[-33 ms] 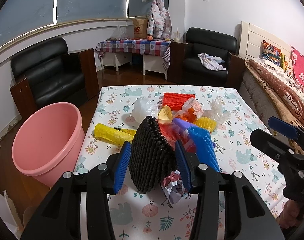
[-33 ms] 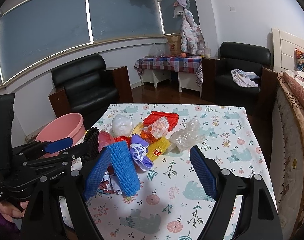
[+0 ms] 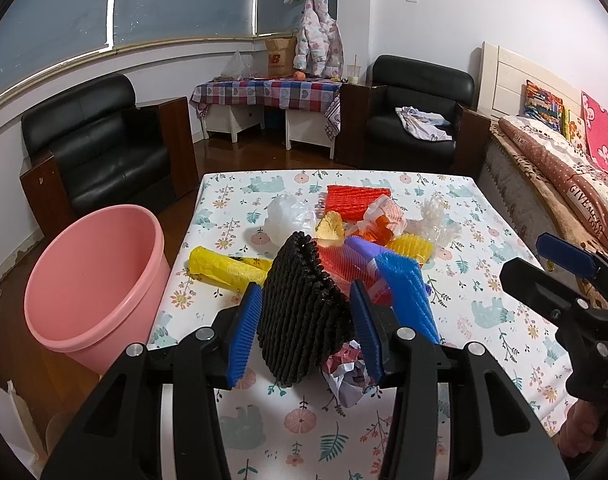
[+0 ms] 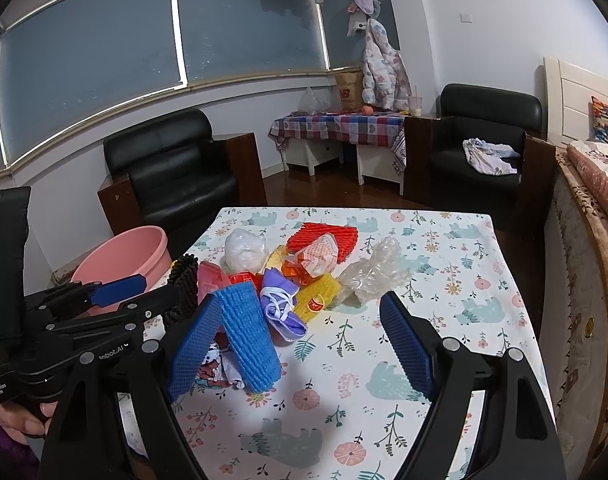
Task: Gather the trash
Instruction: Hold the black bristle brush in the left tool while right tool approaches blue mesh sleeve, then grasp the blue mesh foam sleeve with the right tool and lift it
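Left hand-held gripper (image 3: 306, 330) clamps the black foam net (image 3: 302, 312); right hand-held gripper (image 4: 300, 346) gapes wide.

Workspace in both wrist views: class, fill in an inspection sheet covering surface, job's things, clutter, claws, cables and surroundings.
Surface: table with floral cloth, near half mostly bare.
Job's things: trash pile mid-table, including black foam net, blue foam net, red foam net, yellow bag, clear plastic wrap; pink bucket on the floor left of the table, nothing seen inside.
Clutter: crumpled paper under the pile's near edge.
Claws: left claw flanks the black net, contact unclear; right claw open, blue net by its left finger.
Cables: nothing seen.
Surroundings: two black armchairs, checked side table, bed.
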